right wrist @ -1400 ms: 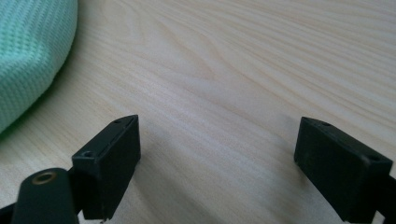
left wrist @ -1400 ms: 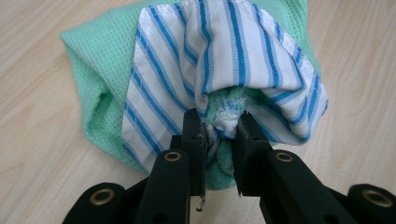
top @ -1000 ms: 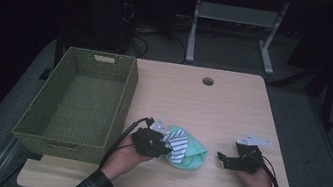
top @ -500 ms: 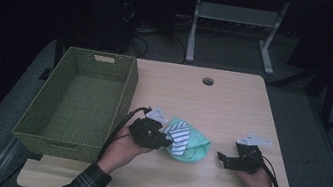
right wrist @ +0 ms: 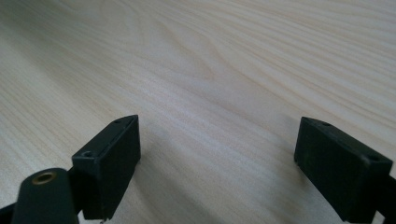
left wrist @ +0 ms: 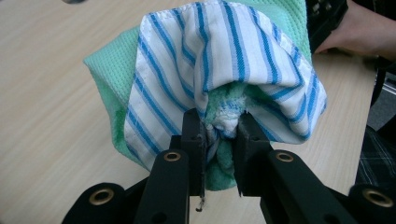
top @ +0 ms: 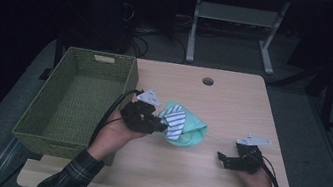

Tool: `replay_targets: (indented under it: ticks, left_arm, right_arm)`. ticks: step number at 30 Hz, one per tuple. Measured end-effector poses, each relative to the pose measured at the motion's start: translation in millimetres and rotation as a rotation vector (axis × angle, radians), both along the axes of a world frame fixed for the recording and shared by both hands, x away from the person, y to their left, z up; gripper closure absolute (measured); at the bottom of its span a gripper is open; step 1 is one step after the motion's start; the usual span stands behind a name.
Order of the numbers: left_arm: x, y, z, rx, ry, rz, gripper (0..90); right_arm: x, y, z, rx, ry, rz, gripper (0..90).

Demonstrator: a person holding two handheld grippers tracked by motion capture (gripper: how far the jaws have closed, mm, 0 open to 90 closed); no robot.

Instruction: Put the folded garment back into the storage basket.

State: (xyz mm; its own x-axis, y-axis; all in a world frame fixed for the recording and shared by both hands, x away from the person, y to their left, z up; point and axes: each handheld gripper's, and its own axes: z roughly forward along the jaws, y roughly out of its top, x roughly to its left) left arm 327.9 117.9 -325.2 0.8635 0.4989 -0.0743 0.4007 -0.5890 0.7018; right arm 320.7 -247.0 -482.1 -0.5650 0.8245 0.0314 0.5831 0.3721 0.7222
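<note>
Left tool (left wrist: 219,128) pinches the bunched cloths (left wrist: 219,70) by a fold, likely for the basket (top: 77,99); right tool (right wrist: 219,154) rests wide on the counter (right wrist: 210,70).

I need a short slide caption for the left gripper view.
Left gripper shut on bunched striped cloth and green cloth above wooden table.

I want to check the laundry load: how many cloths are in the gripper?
2. A striped cloth and a green cloth are bunched together, both pinched in the left gripper above the table. Another could be hidden inside the bundle.
</note>
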Motion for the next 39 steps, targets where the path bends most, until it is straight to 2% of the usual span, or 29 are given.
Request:
replay_targets:
  ticks: [9,13,20,31,39]
  left_arm:
    - [4.5,22.4,24.6,0.012,-0.047,0.041,76.1]
    - [5.4,37.6,31.1,0.002,-0.061,0.078,76.1]
    - [5.2,64.7,39.2,0.01,-0.082,0.14,76.1]
    - [3.7,114.7,42.8,0.014,-0.113,0.269,76.1]
    - [3.0,150.3,37.5,0.005,-0.116,0.381,76.1]
  right_arm:
    - [0.1,0.0,0.0,0.0,0.0,0.001,14.0]
    - [0.1,0.0,0.0,0.0,-0.001,0.001,14.0]
    - [0.1,0.0,0.0,0.0,-0.001,0.001,14.0]
    - [0.1,0.0,0.0,0.0,-0.001,0.001,14.1]
    - [0.0,0.0,0.0,0.0,0.0,0.001,14.0]
